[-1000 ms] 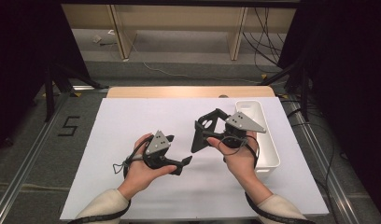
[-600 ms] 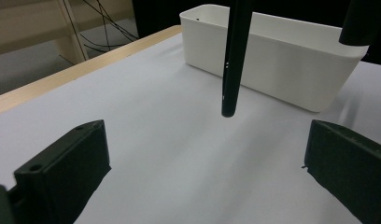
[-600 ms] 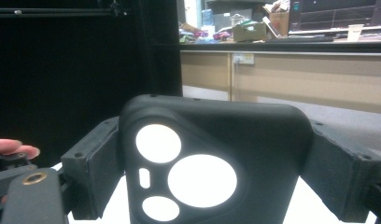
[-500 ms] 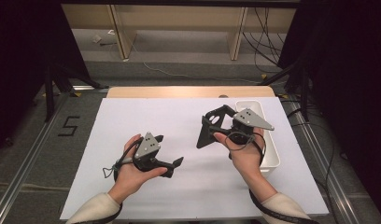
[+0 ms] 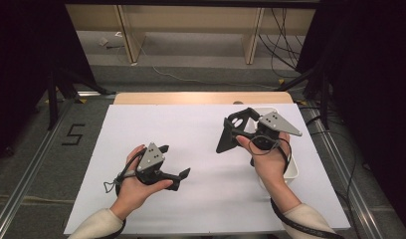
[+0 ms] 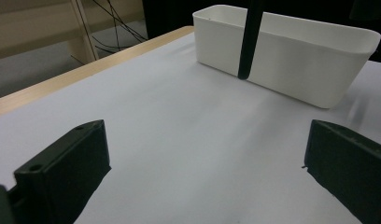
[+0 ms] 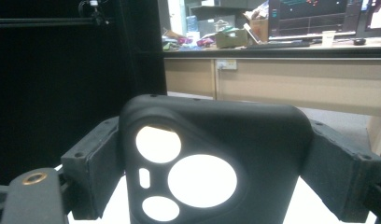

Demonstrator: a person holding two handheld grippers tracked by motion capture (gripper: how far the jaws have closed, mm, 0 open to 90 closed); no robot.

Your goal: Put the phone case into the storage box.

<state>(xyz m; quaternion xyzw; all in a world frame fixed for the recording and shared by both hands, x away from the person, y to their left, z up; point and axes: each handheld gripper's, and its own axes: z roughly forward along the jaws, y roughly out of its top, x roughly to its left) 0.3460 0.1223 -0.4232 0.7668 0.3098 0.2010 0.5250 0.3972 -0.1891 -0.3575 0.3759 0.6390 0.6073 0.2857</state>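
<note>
Right gripper [image 5: 230, 130] clamped on black phone case [image 7: 212, 163], just beside white bin [image 6: 291, 56]; left gripper [image 5: 173, 167] wide open, empty, well apart from it.

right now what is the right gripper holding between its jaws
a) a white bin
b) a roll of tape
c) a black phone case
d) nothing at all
c: in the right gripper view the right gripper has its jaws closed on either side of a black phone case with round camera cutouts; the white bin sits apart on the table.
</note>
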